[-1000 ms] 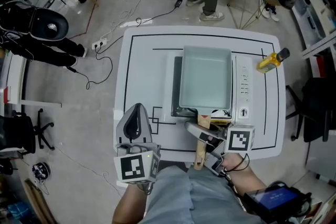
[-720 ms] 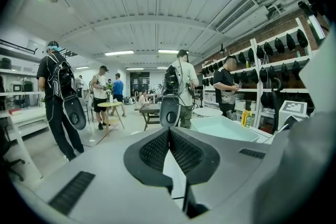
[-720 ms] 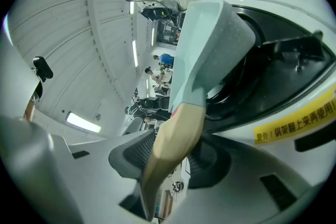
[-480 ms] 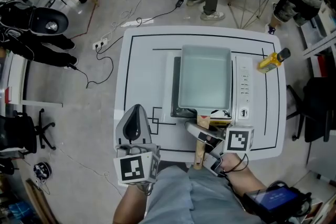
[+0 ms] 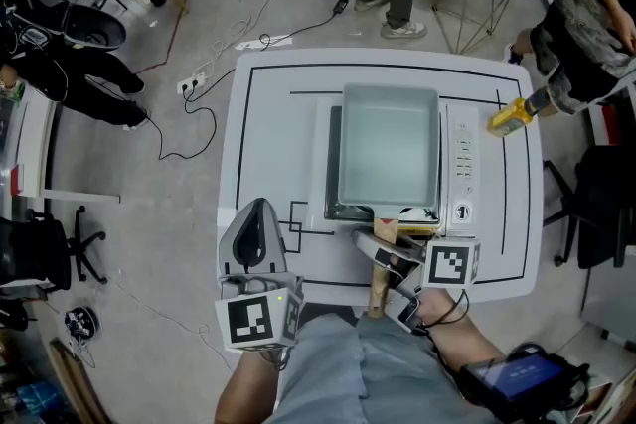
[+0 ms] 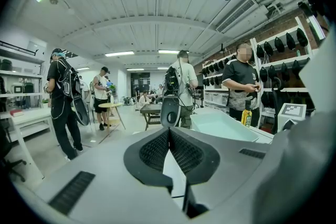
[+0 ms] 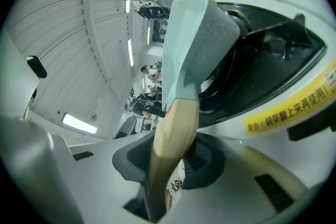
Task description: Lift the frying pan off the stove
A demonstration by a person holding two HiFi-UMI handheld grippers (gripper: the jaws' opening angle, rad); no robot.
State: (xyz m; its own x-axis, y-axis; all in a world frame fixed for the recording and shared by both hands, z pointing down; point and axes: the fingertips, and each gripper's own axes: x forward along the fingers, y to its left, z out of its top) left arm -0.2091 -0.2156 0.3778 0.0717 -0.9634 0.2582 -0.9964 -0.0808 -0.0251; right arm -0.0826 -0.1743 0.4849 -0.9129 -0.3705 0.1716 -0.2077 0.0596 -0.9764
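My right gripper [image 5: 383, 251] has just been closing its jaws, and the wooden handle [image 7: 176, 128] of the frying pan [image 5: 388, 154] runs between them. In the right gripper view the pads now sit against the handle on both sides, so I read this as a pinch that has just landed, though I judge it may not be at full firmness yet. The pan has not shifted from 1 second ago. It lies flat on the stove [image 5: 462, 164] in the middle of the table [image 5: 258, 114], with its handle sticking out over the stove's near edge toward the table's near edge.

My left gripper [image 5: 260, 206] hangs over the near left part of the table, well apart from the pan, its 2 jaws pressed together at the tips on nothing.

For the task, this means reaching is over and lifting has not begun. My next move, as I judge it, is straight up. The pan is long and I hold only the handle's end, so I expect the far end to sag if the pinch is loose
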